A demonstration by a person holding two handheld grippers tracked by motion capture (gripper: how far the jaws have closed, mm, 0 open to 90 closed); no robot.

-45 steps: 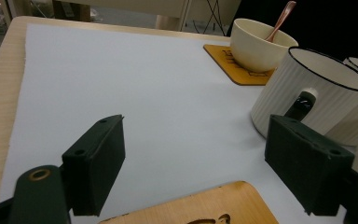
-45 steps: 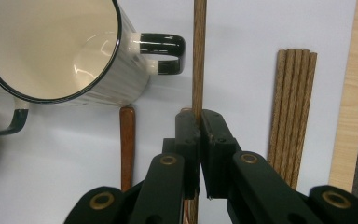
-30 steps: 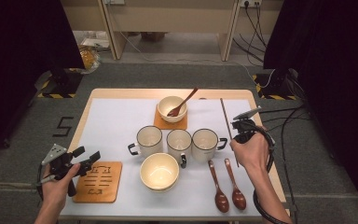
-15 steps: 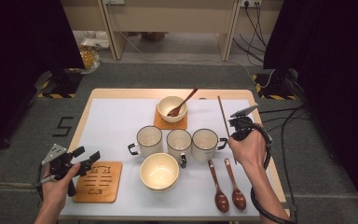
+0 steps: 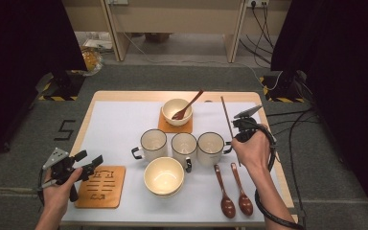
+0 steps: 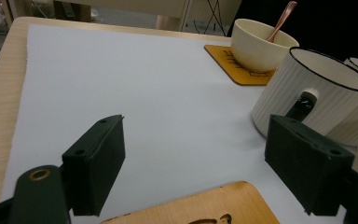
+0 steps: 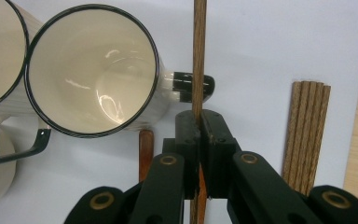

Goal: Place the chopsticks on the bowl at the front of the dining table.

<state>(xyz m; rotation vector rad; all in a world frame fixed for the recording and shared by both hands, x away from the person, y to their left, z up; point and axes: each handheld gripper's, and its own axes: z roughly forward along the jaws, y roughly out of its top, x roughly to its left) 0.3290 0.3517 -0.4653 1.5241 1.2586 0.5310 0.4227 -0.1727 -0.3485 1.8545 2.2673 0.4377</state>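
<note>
My right gripper (image 5: 236, 136) is shut on a thin wooden chopstick (image 5: 226, 115) beside the rightmost mug (image 5: 211, 143). The stick points away toward the table's far edge. In the right gripper view the chopstick (image 7: 199, 46) is pinched between the pads of my right gripper (image 7: 199, 116), above the mug's black handle (image 7: 193, 86). A bundle of several chopsticks (image 7: 307, 130) lies on the mat to its right. My left gripper (image 5: 90, 160) hovers open over the near-left wooden coaster (image 5: 100, 187). Nothing sits between the jaws of the left gripper (image 6: 193, 158).
Three white mugs stand in a row at mid-table, with a cream bowl (image 5: 163, 176) in front of them. A second bowl (image 5: 177, 110) holding a wooden spoon rests on a coaster behind. Two wooden spoons (image 5: 225, 196) lie at the near right.
My right hand has shifted slightly and the chopstick's far end has swung a little to the left. The left gripper has stayed in place.
</note>
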